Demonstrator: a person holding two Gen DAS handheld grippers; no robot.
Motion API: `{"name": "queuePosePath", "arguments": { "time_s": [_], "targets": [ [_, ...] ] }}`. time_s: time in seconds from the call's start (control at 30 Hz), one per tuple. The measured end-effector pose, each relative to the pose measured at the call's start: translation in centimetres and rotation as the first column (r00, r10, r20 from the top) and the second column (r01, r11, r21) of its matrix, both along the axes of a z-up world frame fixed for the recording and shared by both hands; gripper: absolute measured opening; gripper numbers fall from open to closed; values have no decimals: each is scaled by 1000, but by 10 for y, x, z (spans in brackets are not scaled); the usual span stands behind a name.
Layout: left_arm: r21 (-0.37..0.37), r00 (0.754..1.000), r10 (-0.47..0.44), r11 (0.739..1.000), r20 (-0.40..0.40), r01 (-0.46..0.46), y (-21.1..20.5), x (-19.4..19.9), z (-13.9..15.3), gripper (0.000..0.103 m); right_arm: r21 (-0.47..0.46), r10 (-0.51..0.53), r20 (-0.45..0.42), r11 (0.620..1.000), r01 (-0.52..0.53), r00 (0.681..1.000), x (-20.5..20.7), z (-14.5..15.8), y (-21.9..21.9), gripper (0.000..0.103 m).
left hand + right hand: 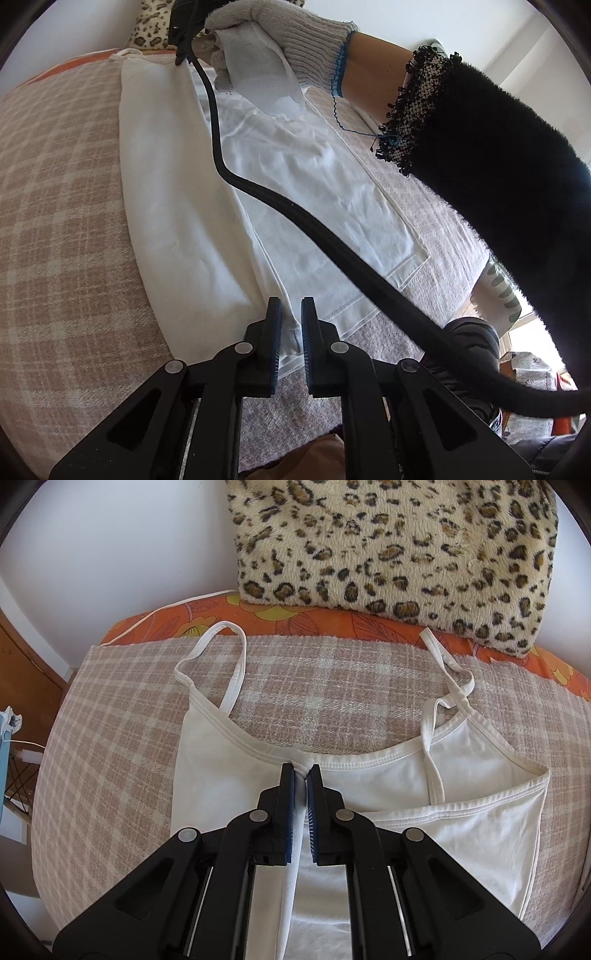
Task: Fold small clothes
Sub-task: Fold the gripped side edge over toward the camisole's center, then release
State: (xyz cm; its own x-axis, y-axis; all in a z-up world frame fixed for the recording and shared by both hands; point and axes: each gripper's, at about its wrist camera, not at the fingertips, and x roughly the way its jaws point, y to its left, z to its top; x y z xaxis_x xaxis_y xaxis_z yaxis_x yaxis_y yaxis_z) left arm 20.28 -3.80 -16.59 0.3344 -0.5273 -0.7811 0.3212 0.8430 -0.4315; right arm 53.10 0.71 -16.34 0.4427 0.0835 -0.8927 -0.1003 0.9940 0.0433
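Right gripper point(301, 775) is clamped tight on the neckline of the white camisole point(461, 812), which lies spread over the plaid blanket point(110, 738). Left gripper point(291, 317) has its jaws slightly parted around the camisole's hem corner, pads not pressing.

camisole point(461, 812) hem cut off, black cable point(295, 229) ends unseen
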Motion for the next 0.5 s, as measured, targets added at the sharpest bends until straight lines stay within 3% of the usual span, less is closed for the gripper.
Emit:
{"name": "queuePosePath", "arguments": {
  "time_s": [0.07, 0.13, 0.23, 0.37, 0.5],
  "targets": [
    [-8, 1000, -9, 1000, -13, 8, -1, -2, -1, 34, -6, 17, -15, 1000, -17, 1000, 1, -3, 1, 8],
    [23, 1000, -13, 1000, -7, 13, 2, -7, 1, 37, -14, 9, -10, 1000, -9, 1000, -1, -1, -2, 19],
    [0, 999, -33, 999, 8, 33, 14, -14, 8, 37, 5, -1, 20, 1000, 1, 1000, -13, 14, -13, 32],
    [-8, 997, -16, 1000, 72, 17, 39, -22, 26, 37, 67, 5, 45, 998, -8, 999, -49, 41, -28, 32],
    [56, 987, 73, 995, 146, -82, 68, -27, 37, 37, 99, 29, 61, 994, -35, 998, -104, 59, -42, 32]
  ]
}}
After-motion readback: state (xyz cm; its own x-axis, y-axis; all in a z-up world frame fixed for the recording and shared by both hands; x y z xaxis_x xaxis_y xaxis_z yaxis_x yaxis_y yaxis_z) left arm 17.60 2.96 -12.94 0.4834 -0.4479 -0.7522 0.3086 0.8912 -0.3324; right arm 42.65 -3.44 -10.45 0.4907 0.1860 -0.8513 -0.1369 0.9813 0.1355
